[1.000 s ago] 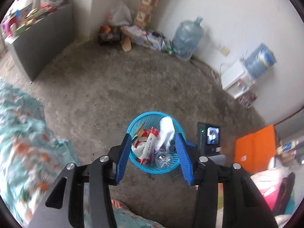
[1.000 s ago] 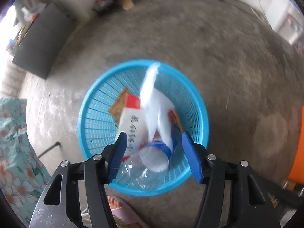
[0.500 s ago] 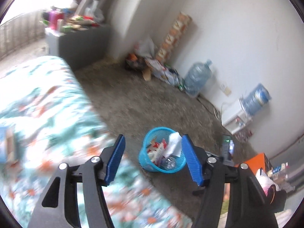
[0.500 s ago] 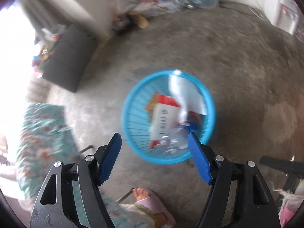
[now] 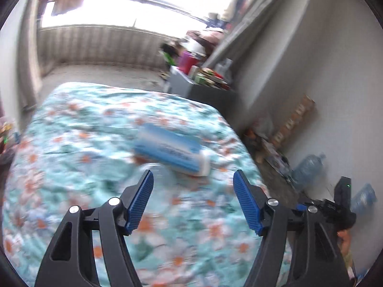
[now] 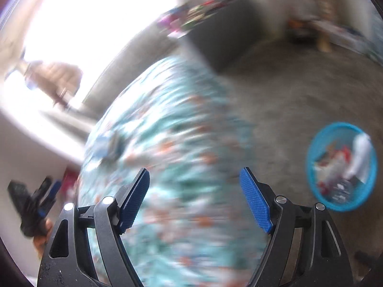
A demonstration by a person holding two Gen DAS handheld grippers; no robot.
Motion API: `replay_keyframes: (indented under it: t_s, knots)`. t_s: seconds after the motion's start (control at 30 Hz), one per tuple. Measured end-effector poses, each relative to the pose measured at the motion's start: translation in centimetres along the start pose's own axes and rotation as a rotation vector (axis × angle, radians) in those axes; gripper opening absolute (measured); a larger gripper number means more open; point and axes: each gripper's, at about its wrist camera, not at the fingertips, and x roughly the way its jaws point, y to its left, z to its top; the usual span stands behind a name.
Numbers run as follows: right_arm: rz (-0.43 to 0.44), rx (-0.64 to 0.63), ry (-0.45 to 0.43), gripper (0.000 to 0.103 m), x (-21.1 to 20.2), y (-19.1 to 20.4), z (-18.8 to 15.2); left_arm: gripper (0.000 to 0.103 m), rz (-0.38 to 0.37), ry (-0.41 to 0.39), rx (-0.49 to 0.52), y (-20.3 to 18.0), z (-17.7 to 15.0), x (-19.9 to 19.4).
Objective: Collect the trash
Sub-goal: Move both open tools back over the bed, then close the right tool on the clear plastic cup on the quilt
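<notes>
A blue and white packet (image 5: 171, 151) lies on the flowered bedspread (image 5: 71, 157), just beyond my left gripper (image 5: 193, 179). A clear, blurred object (image 5: 155, 169) lies beside the packet's near edge. The left jaws are opening and nothing is between them. My right gripper (image 6: 195, 174) hangs over the bedspread (image 6: 172, 167), its jaws opening and bare. The blue trash basket (image 6: 323, 201), holding paper, wrappers and a bottle, stands on the floor at the right of the right wrist view. Both views are smeared by motion.
A dark cabinet (image 5: 205, 93) loaded with bottles stands past the bed's far corner by a bright window (image 5: 119, 12). Boxes and water jugs (image 5: 308, 169) line the wall. The grey floor (image 6: 299, 91) lies between bed and basket. The other gripper and a hand (image 6: 33, 210) show at lower left.
Both grippers swung away from the blue basket to the bed and their jaws spread wider. The basket left the left wrist view and slid to the right edge of the right wrist view.
</notes>
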Motion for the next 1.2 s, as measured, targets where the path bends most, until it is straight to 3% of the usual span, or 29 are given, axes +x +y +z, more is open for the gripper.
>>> replay_keyframes:
  t_s: [0.2,0.3,0.43,0.57,0.77,0.83,0.87,1.0,1.1,1.2]
  knots:
    - [0.121,-0.215,0.150,0.075,5.6,10.4,-0.3,0.068,0.169,0.005,-0.131,6.5,-1.5,-2.0]
    - [0.163,-0.362,0.171,0.079,7.9,16.0,-0.6,0.068,0.187,0.019,-0.167,8.1,-2.6,-2.3]
    - [0.169,-0.466,0.180,0.079,11.0,21.1,-1.1,0.068,0.200,-0.007,-0.192,9.0,-3.1,-3.2]
    - [0.114,-0.563,0.162,0.081,14.6,24.5,-1.3,0.068,0.200,-0.014,-0.221,9.9,-3.7,-3.4]
    - [0.053,-0.610,0.195,0.081,19.6,26.1,-2.9,0.068,0.211,-0.009,-0.221,10.3,-4.2,-3.5]
    - [0.017,-0.619,0.216,0.064,19.9,25.9,-3.2,0.069,0.211,-0.005,-0.224,10.4,-4.3,-3.3]
    - [0.019,-0.606,0.219,0.064,19.8,25.8,-3.4,0.068,0.206,-0.006,-0.227,10.5,-4.3,-3.2]
    - [0.027,-0.561,0.209,0.063,17.8,24.8,-3.0,0.068,0.165,0.030,-0.215,10.3,-3.2,-2.1]
    - [0.048,-0.502,0.204,0.063,14.9,22.4,-2.4,0.068,0.104,0.069,-0.169,9.5,-0.8,-0.6]
    - [0.014,-0.462,0.168,0.063,11.1,19.0,-2.0,0.068,0.030,0.113,-0.137,8.5,2.2,1.6]
